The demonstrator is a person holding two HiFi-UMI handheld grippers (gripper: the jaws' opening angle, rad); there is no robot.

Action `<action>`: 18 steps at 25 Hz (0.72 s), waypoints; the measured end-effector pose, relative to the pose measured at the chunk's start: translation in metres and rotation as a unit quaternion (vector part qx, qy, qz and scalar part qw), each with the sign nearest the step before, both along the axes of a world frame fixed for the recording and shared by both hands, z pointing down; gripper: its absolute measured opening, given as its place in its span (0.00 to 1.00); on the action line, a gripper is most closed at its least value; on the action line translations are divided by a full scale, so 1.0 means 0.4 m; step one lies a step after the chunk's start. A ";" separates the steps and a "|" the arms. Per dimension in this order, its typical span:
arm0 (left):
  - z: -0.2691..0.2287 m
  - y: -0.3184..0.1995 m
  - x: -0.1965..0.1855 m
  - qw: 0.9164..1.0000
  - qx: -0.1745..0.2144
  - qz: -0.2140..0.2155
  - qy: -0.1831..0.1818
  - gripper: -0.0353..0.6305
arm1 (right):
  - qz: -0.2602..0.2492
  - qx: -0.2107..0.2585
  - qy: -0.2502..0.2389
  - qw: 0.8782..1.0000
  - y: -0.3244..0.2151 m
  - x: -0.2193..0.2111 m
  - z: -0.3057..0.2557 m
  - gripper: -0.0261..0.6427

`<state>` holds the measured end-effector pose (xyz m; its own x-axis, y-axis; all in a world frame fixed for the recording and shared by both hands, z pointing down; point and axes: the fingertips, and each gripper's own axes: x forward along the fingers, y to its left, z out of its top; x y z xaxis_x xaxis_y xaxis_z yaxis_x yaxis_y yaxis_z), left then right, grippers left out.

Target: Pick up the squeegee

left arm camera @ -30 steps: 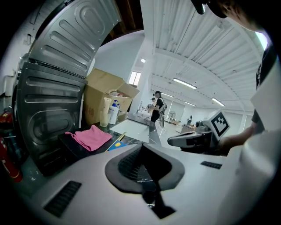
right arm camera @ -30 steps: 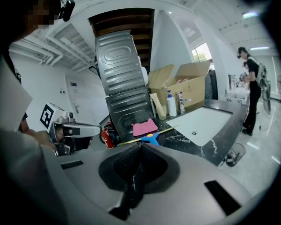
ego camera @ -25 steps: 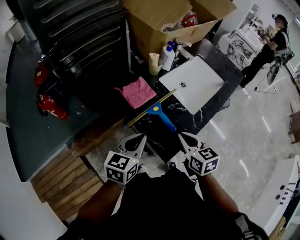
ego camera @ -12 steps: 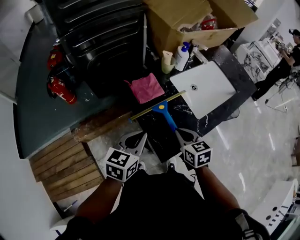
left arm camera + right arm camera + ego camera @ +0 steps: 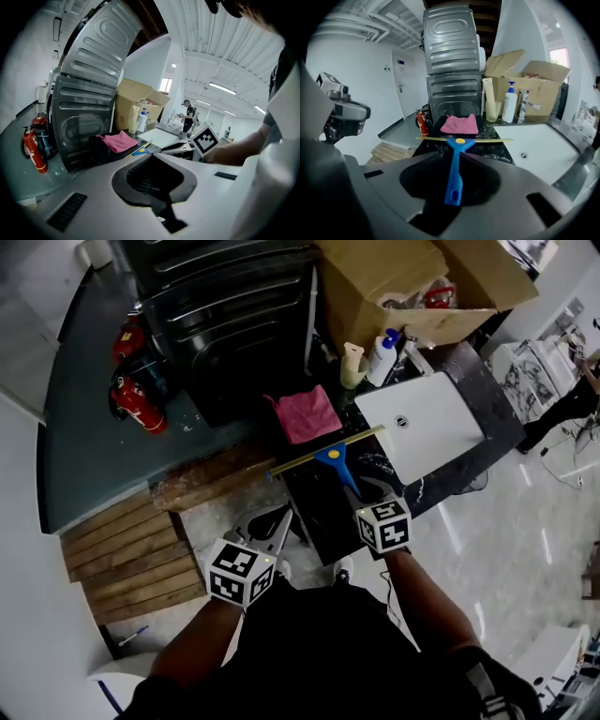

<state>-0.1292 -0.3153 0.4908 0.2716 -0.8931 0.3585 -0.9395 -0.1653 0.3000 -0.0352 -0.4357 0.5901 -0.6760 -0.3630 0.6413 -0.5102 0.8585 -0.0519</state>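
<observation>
Finding the squeegee (image 5: 330, 457) lying flat on the near side of the pink cloth (image 5: 307, 415), with its long yellow blade strip just beside the cloth and its blue handle pointing away from it, toward the person.

Hovering the right gripper (image 5: 368, 491) over the handle end farthest from the cloth, opening its jaws and taking the handle in between them without pressing on it yet. Holding the left gripper (image 5: 272, 526) off to one side, farther from the cloth, with its jaws closed together on nothing.

Judging the tool as light and stiff, probably hard plastic, smooth and perhaps a little slippery. Expecting the wide blade end to be tipping it forward once lifted, so favouring a hold partway along the handle toward the cloth rather than at the very tip, squeezing across its flat sides. Avoiding the blade edge, likely soft and easily bent.
</observation>
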 end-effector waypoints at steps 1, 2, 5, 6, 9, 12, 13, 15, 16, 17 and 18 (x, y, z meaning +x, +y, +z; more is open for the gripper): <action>-0.001 0.004 -0.005 1.000 0.000 -0.004 -0.002 0.08 | 0.000 0.002 0.003 1.000 -0.008 -0.007 0.004 0.22; -0.001 0.008 -0.010 1.000 0.000 -0.009 -0.005 0.08 | -0.001 0.004 0.006 1.000 -0.015 -0.013 0.009 0.23; 0.003 0.022 -0.023 1.000 -0.002 -0.022 -0.005 0.08 | -0.003 0.005 0.022 1.000 -0.036 -0.030 0.034 0.23; 0.004 0.026 -0.027 1.000 -0.003 -0.026 -0.004 0.08 | -0.003 0.005 0.029 1.000 -0.044 -0.034 0.044 0.23; 0.007 0.041 -0.036 0.999 -0.003 -0.035 -0.003 0.08 | 0.002 0.000 0.046 0.999 -0.068 -0.047 0.078 0.24; 0.006 0.053 -0.046 0.999 -0.003 -0.044 -0.002 0.08 | 0.003 -0.012 0.057 0.998 -0.079 -0.063 0.102 0.25; 0.005 0.057 -0.051 0.999 -0.003 -0.047 -0.002 0.08 | 0.003 -0.014 0.061 0.998 -0.081 -0.067 0.107 0.25; 0.004 0.063 -0.059 0.999 -0.003 -0.051 -0.002 0.08 | 0.003 -0.012 0.070 0.997 -0.087 -0.072 0.121 0.26; 0.005 0.065 -0.062 0.999 -0.003 -0.053 -0.002 0.08 | 0.003 -0.010 0.075 0.997 -0.090 -0.074 0.128 0.27; 0.006 0.067 -0.064 0.999 -0.002 -0.054 -0.001 0.08 | 0.004 -0.009 0.079 0.997 -0.092 -0.076 0.131 0.27; 0.006 0.069 -0.066 0.999 -0.001 -0.054 0.000 0.08 | 0.005 -0.010 0.083 0.996 -0.092 -0.079 0.129 0.27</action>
